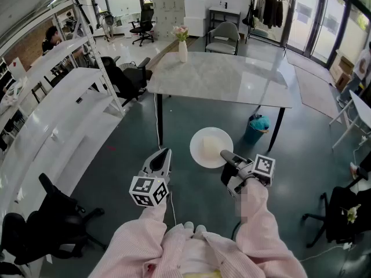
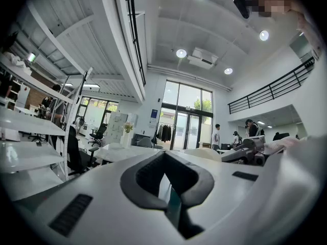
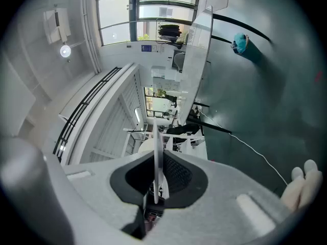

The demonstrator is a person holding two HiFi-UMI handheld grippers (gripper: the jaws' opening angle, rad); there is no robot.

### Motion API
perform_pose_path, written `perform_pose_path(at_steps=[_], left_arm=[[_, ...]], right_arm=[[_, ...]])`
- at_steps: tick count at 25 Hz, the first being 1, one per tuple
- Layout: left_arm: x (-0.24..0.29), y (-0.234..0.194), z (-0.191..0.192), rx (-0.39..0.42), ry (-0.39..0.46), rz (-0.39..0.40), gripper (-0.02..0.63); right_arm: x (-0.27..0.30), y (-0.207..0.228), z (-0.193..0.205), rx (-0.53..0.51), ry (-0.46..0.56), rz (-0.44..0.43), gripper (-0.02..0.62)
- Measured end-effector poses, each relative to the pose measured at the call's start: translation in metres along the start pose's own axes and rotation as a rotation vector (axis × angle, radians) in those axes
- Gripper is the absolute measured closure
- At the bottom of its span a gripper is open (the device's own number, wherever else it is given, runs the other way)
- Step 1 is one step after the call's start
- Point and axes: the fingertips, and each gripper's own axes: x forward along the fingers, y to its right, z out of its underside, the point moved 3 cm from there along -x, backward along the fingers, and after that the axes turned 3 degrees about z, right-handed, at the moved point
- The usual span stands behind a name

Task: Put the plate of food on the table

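A round white plate (image 1: 204,155) carries a pale piece of food (image 1: 211,146) and hangs level over the dark floor, just in front of the white marble table (image 1: 220,77). My right gripper (image 1: 225,156) is shut on the plate's near right rim. In the right gripper view the plate (image 3: 155,137) shows edge-on as a thin white line pinched between the dark pads of that gripper (image 3: 156,160). My left gripper (image 1: 164,153) hovers to the plate's left, apart from it. Its jaws (image 2: 165,160) are together with nothing in them.
A white vase of flowers (image 1: 182,45) stands at the table's far left corner. A teal bin (image 1: 257,126) sits by the table's near right leg. White shelving (image 1: 52,114) lines the left side, and black office chairs (image 1: 55,216) stand at both near corners.
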Motion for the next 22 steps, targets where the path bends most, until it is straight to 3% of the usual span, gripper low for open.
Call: perform_pose_path(at_steps=[22], left_arm=[[0.031,0.009,0.009,-0.019,0.011,-0.053,0.611]], right_arm=[[0.006,0.015,-0.038,0.02,-0.033,-0.012,0.565]])
